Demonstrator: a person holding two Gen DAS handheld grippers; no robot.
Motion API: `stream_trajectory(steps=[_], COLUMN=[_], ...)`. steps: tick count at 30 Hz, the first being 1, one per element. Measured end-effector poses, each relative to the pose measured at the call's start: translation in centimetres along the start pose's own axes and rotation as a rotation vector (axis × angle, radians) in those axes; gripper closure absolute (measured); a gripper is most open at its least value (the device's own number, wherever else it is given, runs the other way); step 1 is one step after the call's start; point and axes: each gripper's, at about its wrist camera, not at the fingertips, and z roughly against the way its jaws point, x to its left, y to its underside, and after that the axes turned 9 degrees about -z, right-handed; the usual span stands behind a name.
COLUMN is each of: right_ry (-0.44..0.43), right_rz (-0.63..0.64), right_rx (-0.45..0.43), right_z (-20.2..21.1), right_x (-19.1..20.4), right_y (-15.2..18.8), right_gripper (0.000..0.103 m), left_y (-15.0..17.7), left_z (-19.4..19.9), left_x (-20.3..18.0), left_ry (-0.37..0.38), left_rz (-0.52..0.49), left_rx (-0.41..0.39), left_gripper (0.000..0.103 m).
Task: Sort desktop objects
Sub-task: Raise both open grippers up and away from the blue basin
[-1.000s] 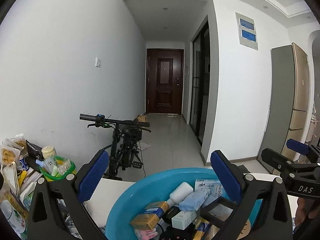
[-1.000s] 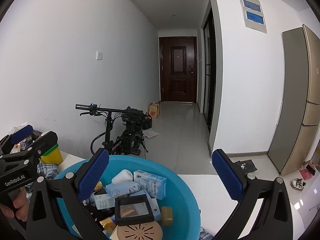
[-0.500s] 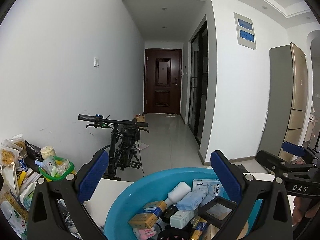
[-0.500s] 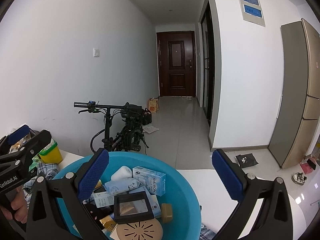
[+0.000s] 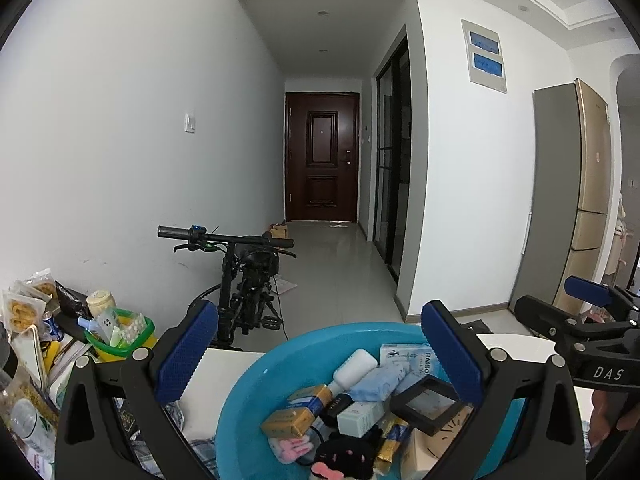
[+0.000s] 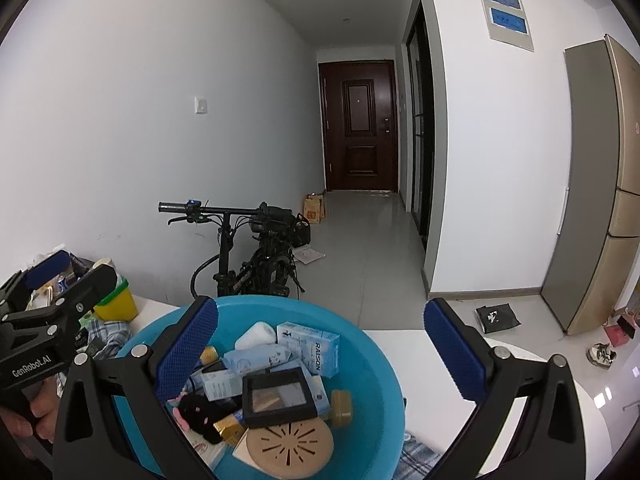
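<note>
**Both grippers wide over the blue basin**

Now I hold both tools above the blue basin (image 5: 256, 384), which sits on the white table (image 5: 224, 364) and serves as my landmark. Far left of the basin, snack packets (image 5: 24, 308) and a yellow tub with a green rim (image 5: 120, 340) crowd the table's edge; a checked cloth (image 6: 108, 330) lies between that tub and the basin. My left gripper (image 5: 320, 354) hangs over the basin's left half, its blue pads (image 5: 188, 350) spread wide with nothing between them. Inside the basin, from left to right, lie a small gold box (image 5: 292, 420), a pink-and-black plush toy (image 5: 344, 456), a white bottle (image 5: 354, 366), a pale blue packet (image 5: 380, 382), a white-and-blue carton marked RAISON (image 6: 312, 344), a black framed case (image 6: 278, 396) and, nearest me, a round tan slotted lid (image 6: 290, 442). A small tan jar (image 6: 340, 402) rests just right of the black case. My right gripper (image 6: 320, 354) hovers over the basin's right side, likewise fully parted and empty. Behind the basin, on the floor, a black bicycle (image 6: 256, 252) stands against the wall. Right of the basin the table runs on, with a tall fridge (image 6: 592, 184) beyond.
</note>
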Motion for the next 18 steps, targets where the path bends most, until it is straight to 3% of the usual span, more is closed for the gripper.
stream_trajectory(steps=[18], right_ry=[-0.001], right_rz=[0.043], right_rx=[-0.057], right_z=[9.0], right_x=[2.1], right_y=[0.4], right_gripper=[0.000], left_y=[-0.5], left_z=[9.3], left_x=[-1.3], left_ry=[0.042], left_rz=[0.001], left_rx=[-0.006], left_gripper=[0.000])
